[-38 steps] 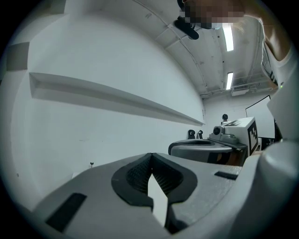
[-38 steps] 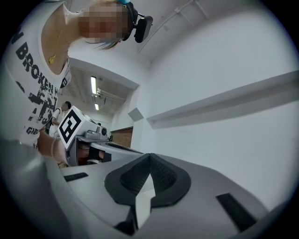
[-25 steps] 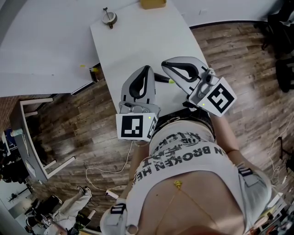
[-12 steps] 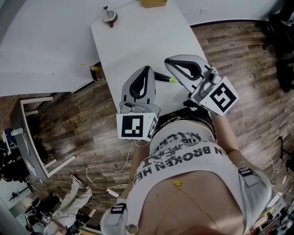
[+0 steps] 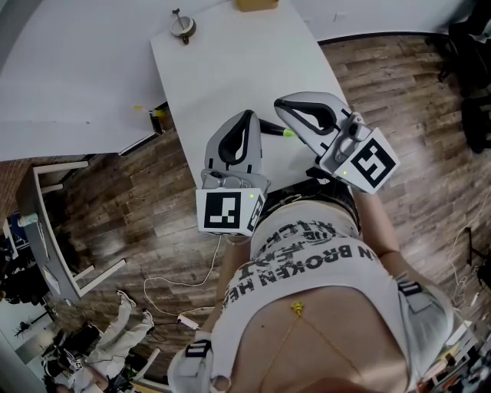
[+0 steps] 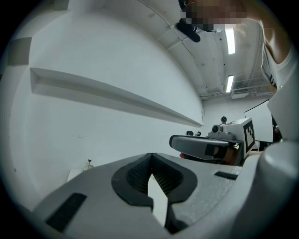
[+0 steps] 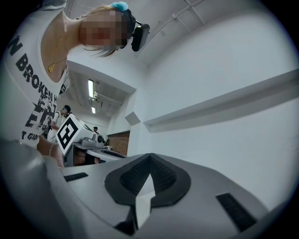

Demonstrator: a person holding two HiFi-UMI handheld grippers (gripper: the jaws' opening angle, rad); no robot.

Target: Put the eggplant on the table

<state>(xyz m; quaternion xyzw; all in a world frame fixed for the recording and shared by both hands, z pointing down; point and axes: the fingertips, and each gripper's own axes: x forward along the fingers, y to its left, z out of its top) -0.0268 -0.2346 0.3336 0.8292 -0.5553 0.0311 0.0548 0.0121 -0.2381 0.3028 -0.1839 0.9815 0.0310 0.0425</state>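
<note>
Both pairs of jaws are closed and hold nothing. In the left gripper view the dark ribbed pads of the left gripper (image 6: 150, 156) meet at their tips, with nothing between them. The right gripper view shows the same of the right gripper (image 7: 149, 157), pads together and bare. Neither pair touches the eggplant.

From the head view the two grippers are side by side over the near end of the white bench (image 5: 230, 69), jaws toward its far edge. The eggplant (image 5: 271, 128) lies on the bench between them, a dark body with a yellow-green tip that points at the right gripper. It lies just beside that gripper's jaws. How high the jaws are above the bench cannot be told.

By count there are two grippers, each with one marker cube, and one eggplant. One small metal object with a knob (image 5: 182, 29) stands at the far left corner of the bench. One yellow thing (image 5: 255, 6) sits at the far edge, cut off by the frame.

Against a second ago, both grippers and the eggplant are where they were. Only a person on the floor (image 5: 115, 338), well clear of the bench, has shifted.
</note>
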